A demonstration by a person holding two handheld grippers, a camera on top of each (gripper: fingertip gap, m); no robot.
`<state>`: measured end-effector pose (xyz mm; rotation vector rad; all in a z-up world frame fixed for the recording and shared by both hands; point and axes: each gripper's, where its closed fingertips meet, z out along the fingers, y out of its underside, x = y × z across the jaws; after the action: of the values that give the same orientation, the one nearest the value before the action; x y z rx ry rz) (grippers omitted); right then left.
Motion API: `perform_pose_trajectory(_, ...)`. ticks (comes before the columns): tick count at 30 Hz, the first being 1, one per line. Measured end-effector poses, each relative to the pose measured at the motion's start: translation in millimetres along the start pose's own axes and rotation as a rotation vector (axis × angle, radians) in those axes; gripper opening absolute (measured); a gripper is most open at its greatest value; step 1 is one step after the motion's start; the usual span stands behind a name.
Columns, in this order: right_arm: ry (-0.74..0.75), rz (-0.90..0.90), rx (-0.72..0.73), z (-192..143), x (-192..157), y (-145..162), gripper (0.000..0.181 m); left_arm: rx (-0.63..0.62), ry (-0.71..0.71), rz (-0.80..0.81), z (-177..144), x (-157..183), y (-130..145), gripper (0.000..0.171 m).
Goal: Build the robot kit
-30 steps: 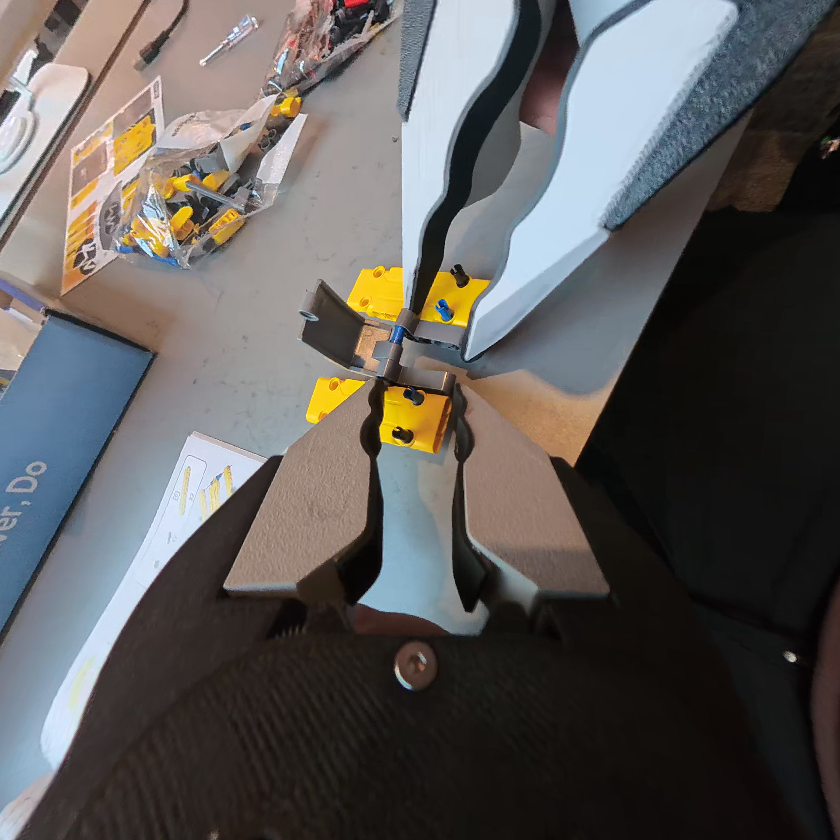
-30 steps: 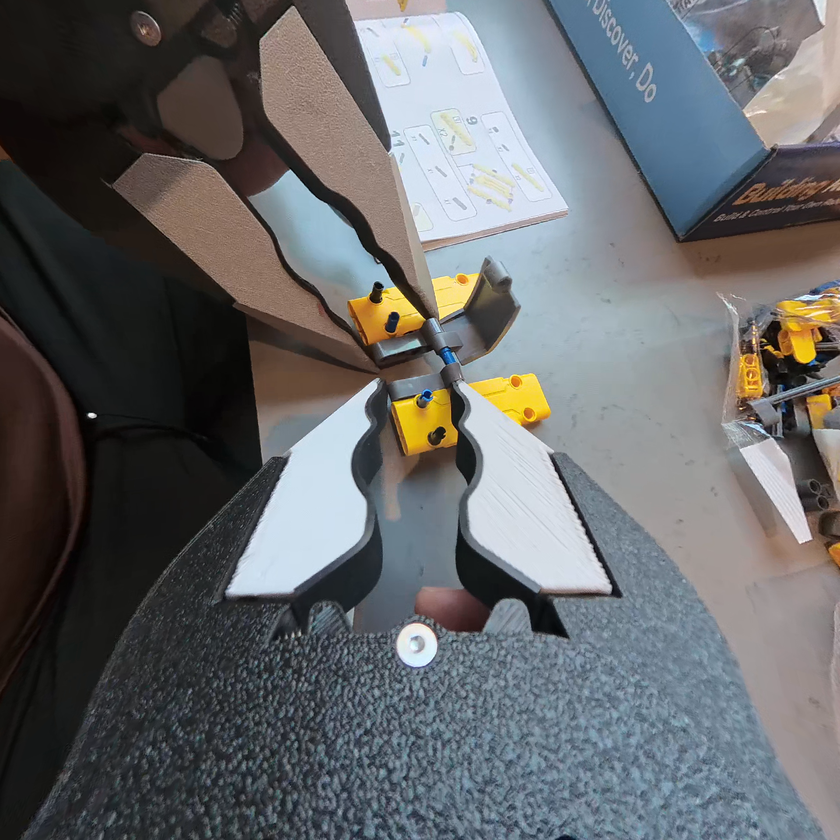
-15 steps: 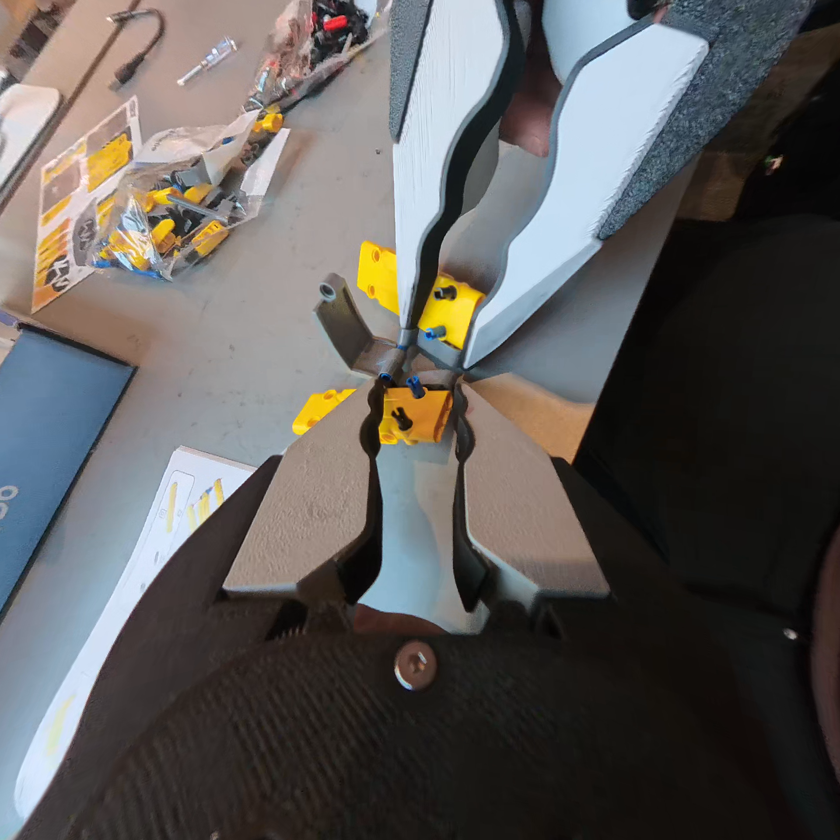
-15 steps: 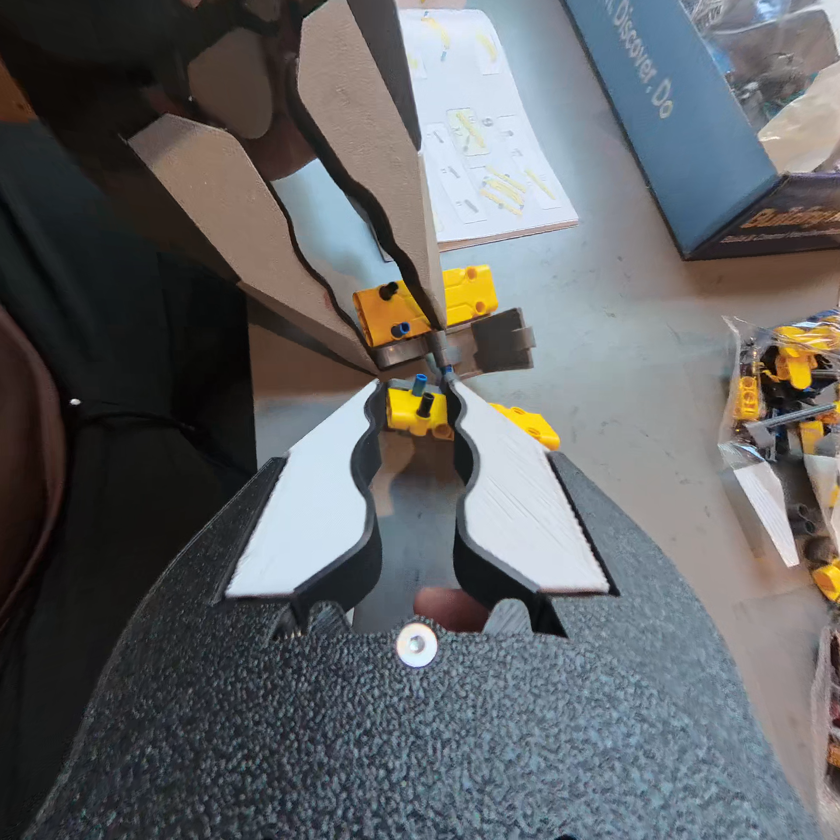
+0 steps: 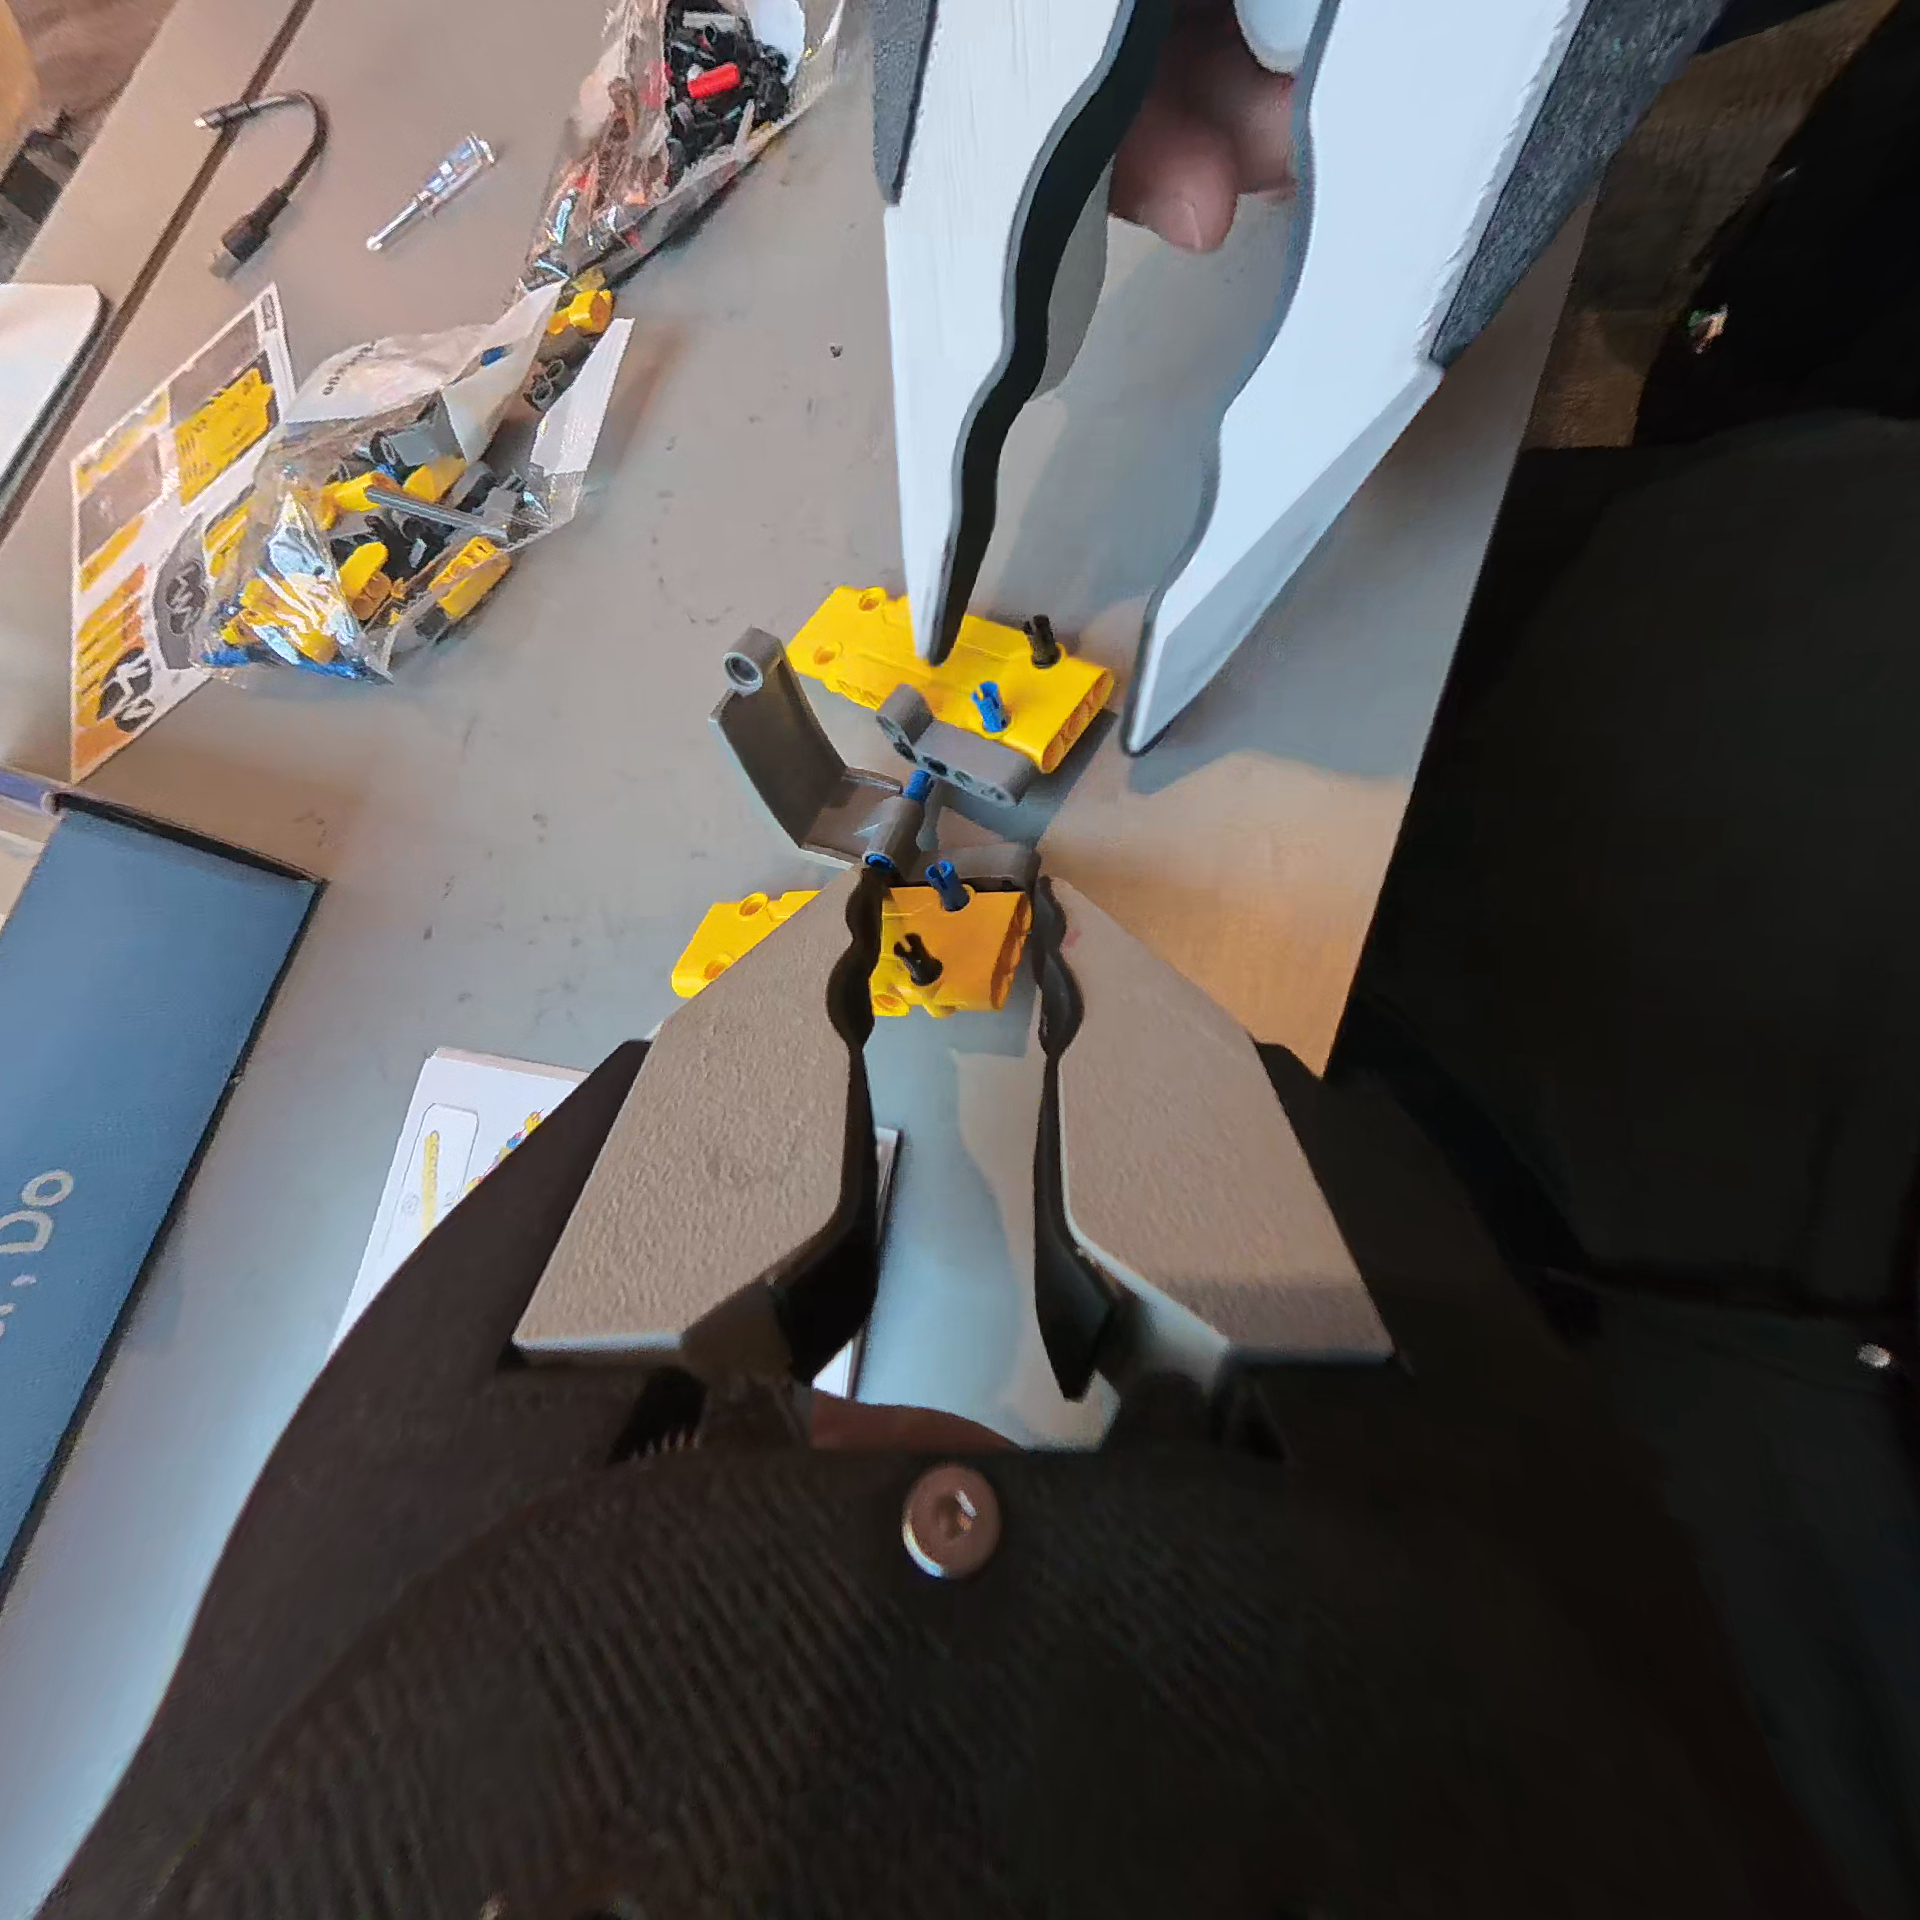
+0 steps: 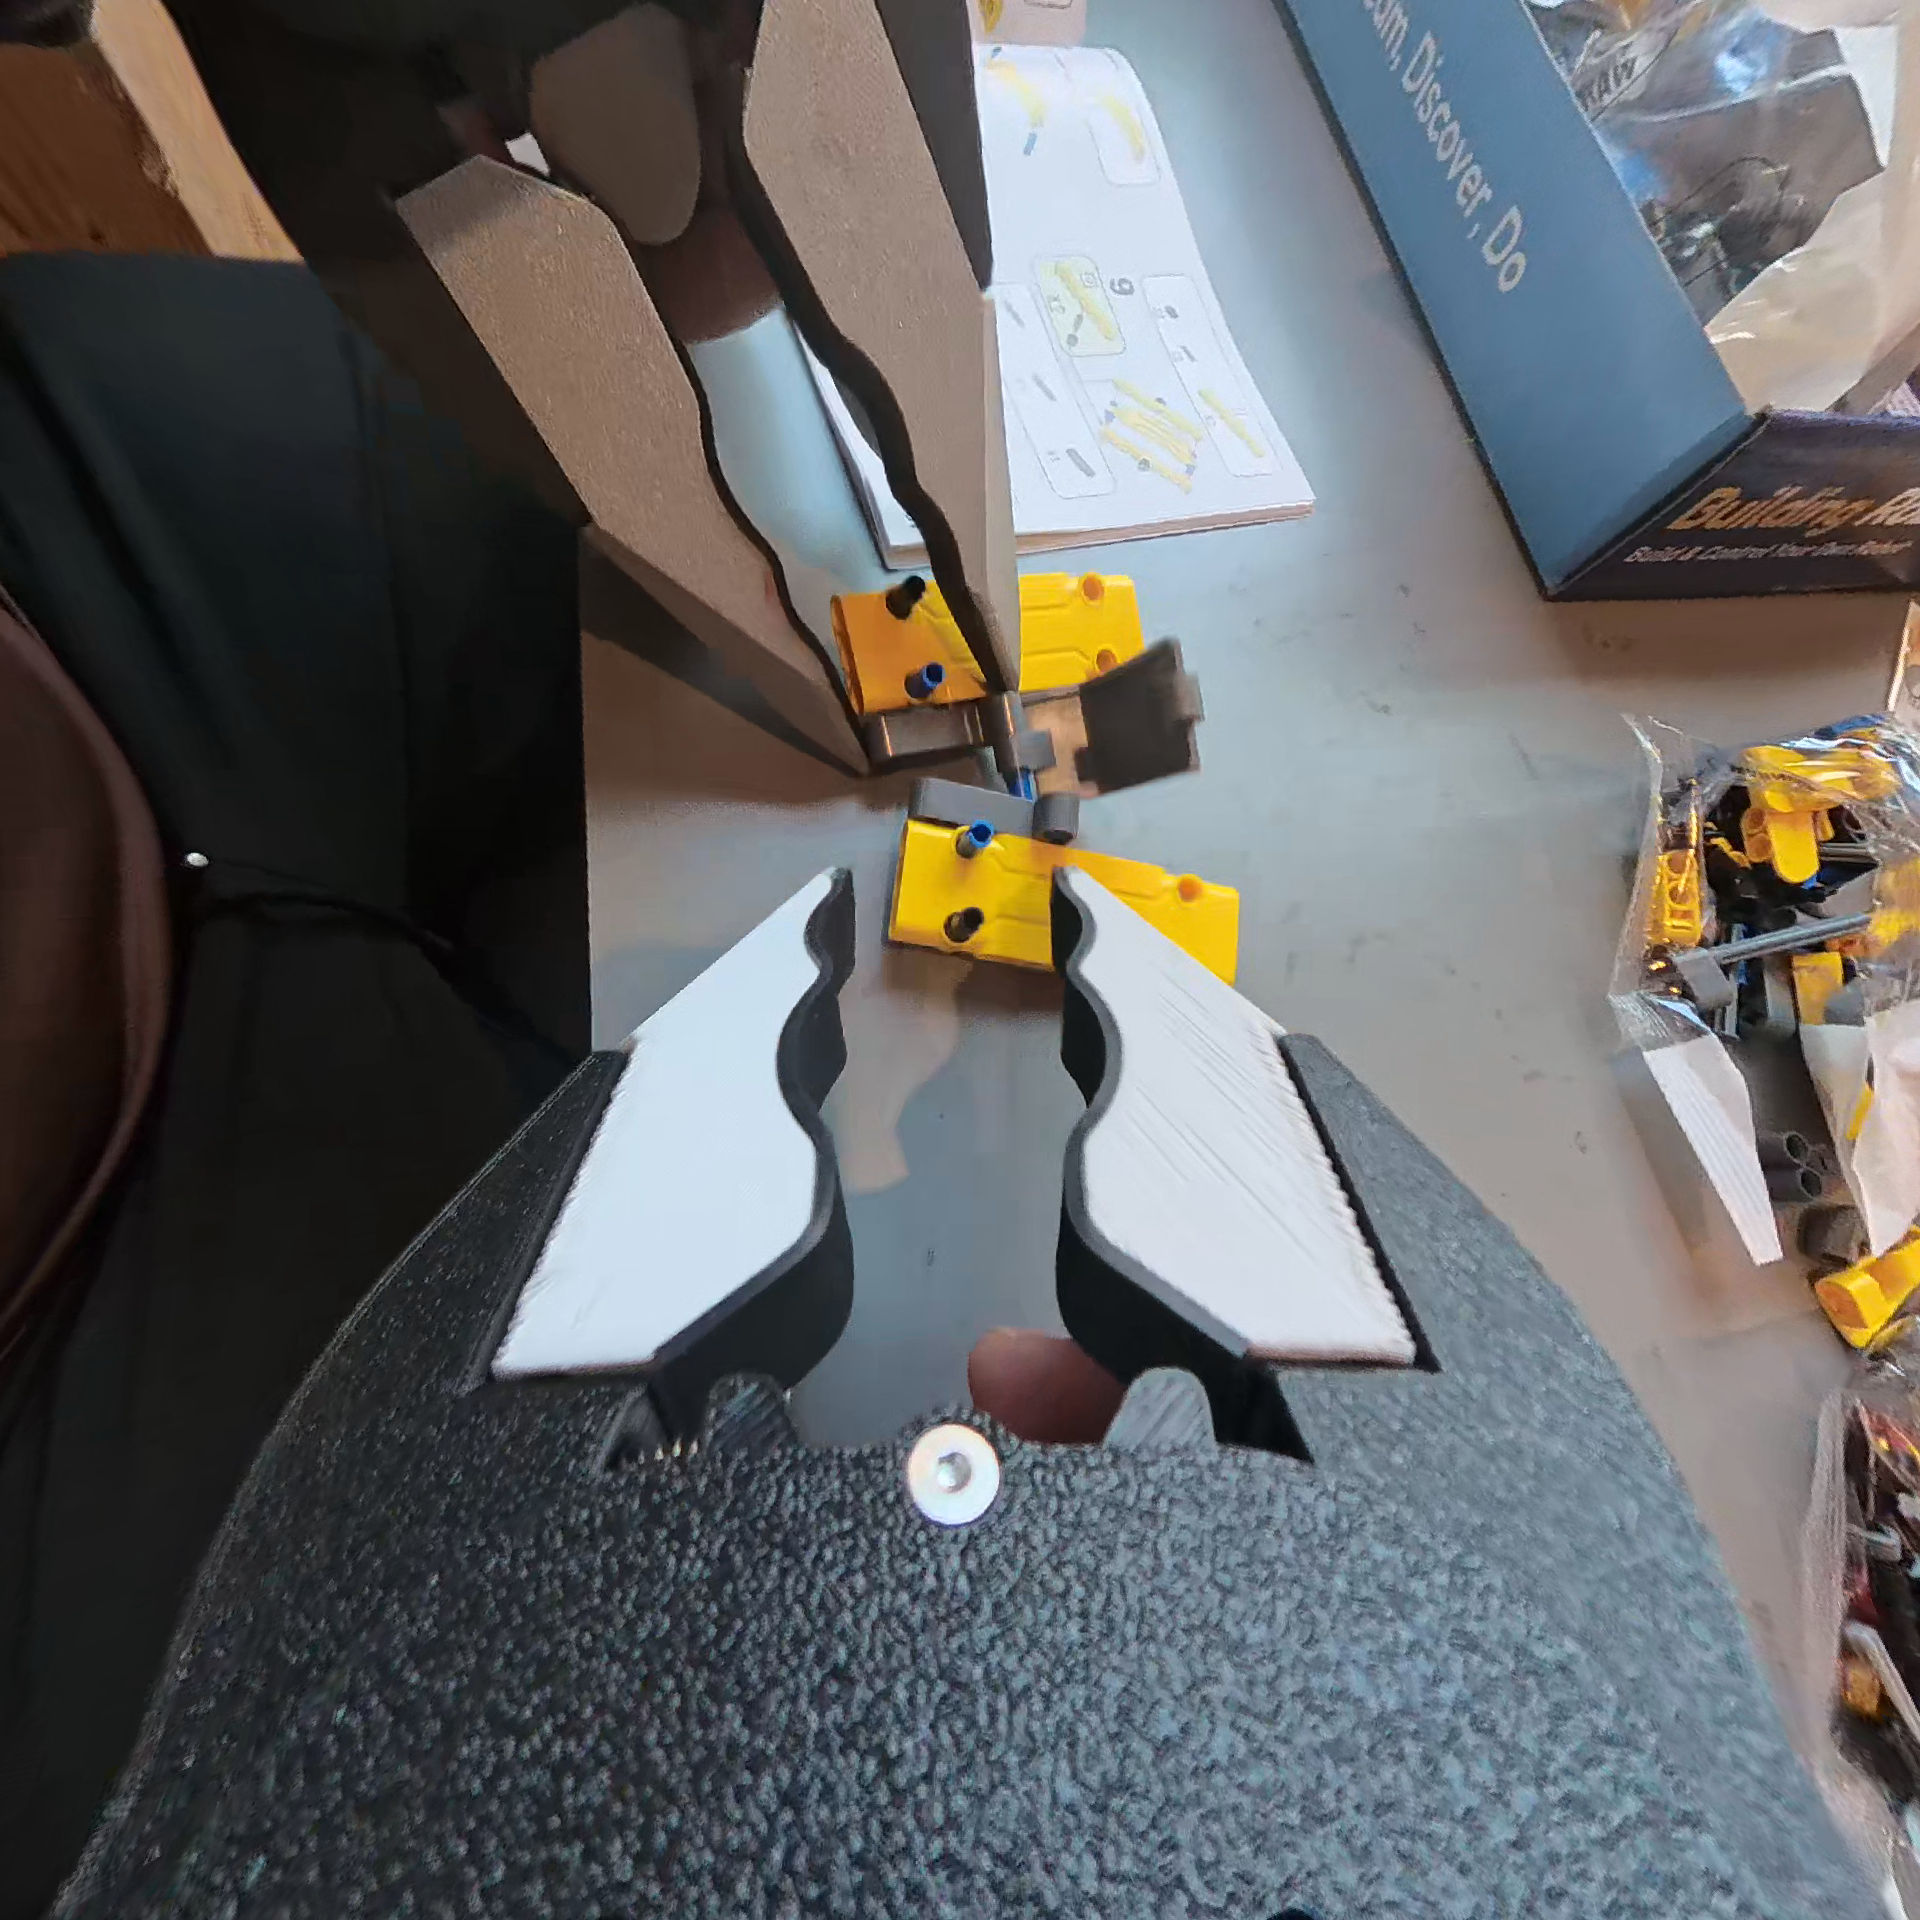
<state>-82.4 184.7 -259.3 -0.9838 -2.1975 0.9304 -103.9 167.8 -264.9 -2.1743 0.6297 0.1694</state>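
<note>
- The right gripper (image 6: pixel 951 899) has let go; its jaws now stand spread about one yellow block (image 6: pixel 997 909)
- The left gripper (image 5: pixel 945 904) still pinches the other yellow block (image 5: pixel 951 951), tilted

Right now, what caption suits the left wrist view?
Left gripper clamps one yellow block while the right gripper, jaws open, straddles the other yellow block.

Left gripper (image 5: pixel 945 894) clamped on a yellow block (image 5: pixel 951 951) of a small yellow-and-grey brick assembly near the grey table's (image 5: pixel 582 790) edge. Right gripper (image 5: pixel 1039 691) spread wide, one white fingertip (image 5: pixel 935 623) touching the far yellow block (image 5: pixel 883 649). Bag of parts (image 5: pixel 353 530) well apart.
</note>
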Motion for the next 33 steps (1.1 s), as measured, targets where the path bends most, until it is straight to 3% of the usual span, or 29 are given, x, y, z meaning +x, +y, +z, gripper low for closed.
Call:
perform_pose_trajectory(6,0.031,0.014,0.042,-7.4,3.3,-6.3,0.043,0.024,-0.045,0.02,-6.3,-5.2,0.7,0.017)
perform_pose_trajectory(12,0.052,0.066,0.117,-12.6,14.5,-21.5,0.05,0.077,-0.003,0.015,-16.2,-2.1,-0.5,0.017)
perform_pose_trajectory(15,0.03,0.144,0.18,-13.0,25.6,-35.0,0.034,0.097,0.026,0.026,-19.6,1.9,-1.3,0.017)
perform_pose_trajectory(18,-0.026,0.165,0.159,1.1,25.6,-37.9,0.034,0.117,0.049,0.064,-21.3,7.8,-3.6,0.017)
perform_pose_trajectory(19,-0.043,0.152,0.152,6.0,23.2,-38.3,0.027,0.115,0.046,0.076,-21.1,8.8,-3.4,0.017)
perform_pose_trajectory(20,-0.061,0.133,0.143,10.2,20.0,-38.7,0.009,0.113,0.041,0.089,-20.8,9.6,-3.1,0.017)
perform_pose_trajectory(23,-0.037,0.102,0.12,16.8,23.7,-38.8,0.002,0.078,-0.012,0.111,-20.0,6.9,1.9,0.019)
perform_pose_trajectory(27,-0.003,0.117,0.113,16.9,27.4,-36.0,0.002,0.074,-0.071,-0.102,-28.1,-2.8,5.5,0.054)
perform_pose_trajectory(30,0.023,0.12,0.127,16.3,30.1,-37.5,0.002,0.023,-0.077,-0.285,-25.9,-5.7,16.8,0.06)
perform_pose_trajectory(33,0.077,0.126,0.135,16.4,37.2,-40.6,0.002,-0.005,-0.106,-0.37,-19.2,-12.7,20.4,0.061)
